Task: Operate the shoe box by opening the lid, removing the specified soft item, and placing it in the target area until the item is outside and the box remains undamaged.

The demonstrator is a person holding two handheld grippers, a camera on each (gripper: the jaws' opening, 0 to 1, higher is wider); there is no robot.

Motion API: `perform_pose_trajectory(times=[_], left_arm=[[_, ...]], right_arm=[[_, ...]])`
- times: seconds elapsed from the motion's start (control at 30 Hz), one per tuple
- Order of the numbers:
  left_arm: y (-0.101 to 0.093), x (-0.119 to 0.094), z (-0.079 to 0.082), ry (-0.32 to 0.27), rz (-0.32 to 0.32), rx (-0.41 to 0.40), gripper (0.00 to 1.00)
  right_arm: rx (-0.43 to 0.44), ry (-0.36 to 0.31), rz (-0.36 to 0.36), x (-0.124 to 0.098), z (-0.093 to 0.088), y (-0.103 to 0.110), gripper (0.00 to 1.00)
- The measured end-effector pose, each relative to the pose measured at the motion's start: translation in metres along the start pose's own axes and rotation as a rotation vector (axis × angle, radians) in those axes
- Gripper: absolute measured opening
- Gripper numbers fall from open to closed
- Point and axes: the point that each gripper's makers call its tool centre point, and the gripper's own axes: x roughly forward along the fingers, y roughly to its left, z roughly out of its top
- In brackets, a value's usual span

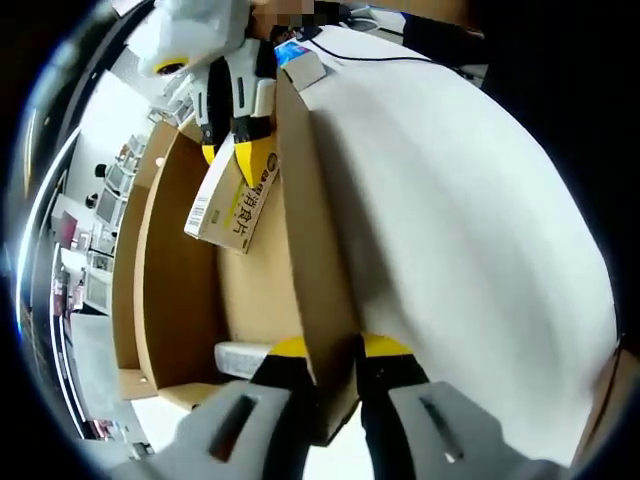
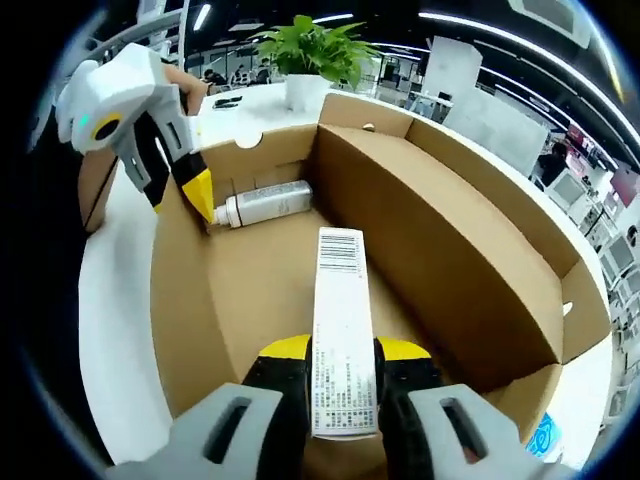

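Shoe box (image 2: 420, 230) on white table (image 2: 110, 330); office beyond.

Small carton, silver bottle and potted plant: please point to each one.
small carton (image 2: 341, 330), right gripper view, on its printed top face
silver bottle (image 2: 265, 203), right gripper view, on its body
potted plant (image 2: 312, 50), right gripper view, on its leaves
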Motion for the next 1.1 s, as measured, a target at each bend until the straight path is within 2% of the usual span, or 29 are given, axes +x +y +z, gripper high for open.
perform_pose_trajectory(times=[0.3,0.5,0.67,0.83,0.87,1.07,1.1], left_arm=[[0.002,0.001,-0.001,0.0,-0.002,-0.005,0.13],[-0.003,-0.001,0.0,0.012,0.01,-0.007,0.13],[-0.002,0.001,-0.003,0.048,0.0,-0.008,0.14],[-0.001,0.003,-0.004,0.053,0.003,-0.007,0.14],[0.0,0.002,-0.004,0.053,0.003,0.0,0.14],[0.0,0.002,-0.003,0.043,0.007,0.001,0.14],[-0.001,0.002,-0.003,0.04,0.006,0.003,0.14]], right_arm=[[0.052,-0.01,-0.019,0.004,-0.005,-0.004,0.23],[0.033,-0.038,-0.017,0.003,-0.003,-0.003,0.22],[0.012,-0.06,-0.021,0.001,-0.001,-0.002,0.22],[-0.009,-0.102,-0.039,-0.002,0.006,-0.003,0.22],[0.021,-0.113,-0.032,-0.003,0.008,-0.002,0.22],[0.032,-0.122,-0.055,-0.005,0.021,-0.002,0.22],[0.055,-0.124,-0.058,-0.007,0.024,-0.003,0.22]])
